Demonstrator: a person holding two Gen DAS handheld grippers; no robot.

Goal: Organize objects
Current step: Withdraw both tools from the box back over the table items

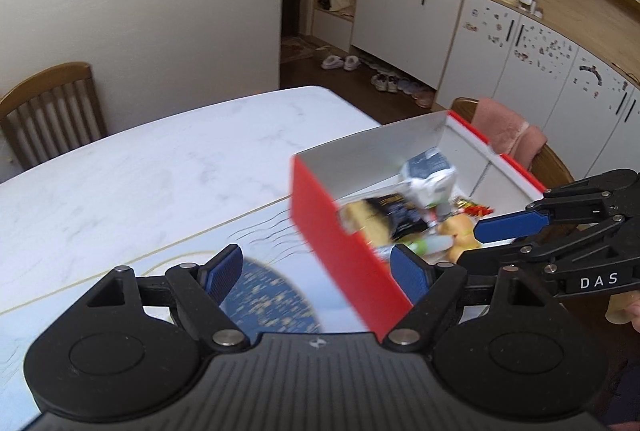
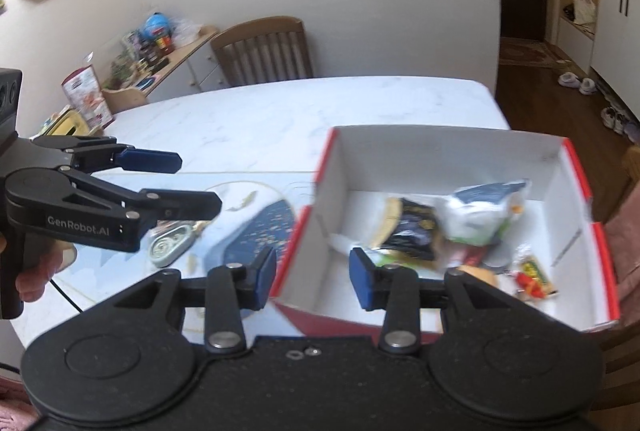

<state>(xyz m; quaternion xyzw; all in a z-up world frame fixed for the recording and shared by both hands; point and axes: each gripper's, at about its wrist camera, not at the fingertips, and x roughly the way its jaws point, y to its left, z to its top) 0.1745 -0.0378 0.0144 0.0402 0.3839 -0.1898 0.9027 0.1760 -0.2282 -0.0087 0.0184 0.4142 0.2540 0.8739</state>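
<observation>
A red box with a white inside (image 1: 340,243) (image 2: 440,159) stands on the table and holds several snack packets: a white and dark blue pouch (image 1: 430,175) (image 2: 480,211), a black packet (image 1: 394,217) (image 2: 412,229) and small sweets (image 2: 532,277). My left gripper (image 1: 318,271) is open and empty, its jaws either side of the box's near left wall. My right gripper (image 2: 312,277) is open and empty, straddling the box's left corner. Each gripper shows in the other's view: the right one (image 1: 520,231), the left one (image 2: 176,183).
A blue patterned mat (image 2: 260,235) (image 1: 268,295) lies under the grippers on the white marble table (image 1: 160,167). A small grey-green flat object (image 2: 170,245) lies on the mat to the left. Wooden chairs (image 1: 52,111) (image 2: 264,49) stand at the far side; one with a pink cloth (image 1: 508,131) is right.
</observation>
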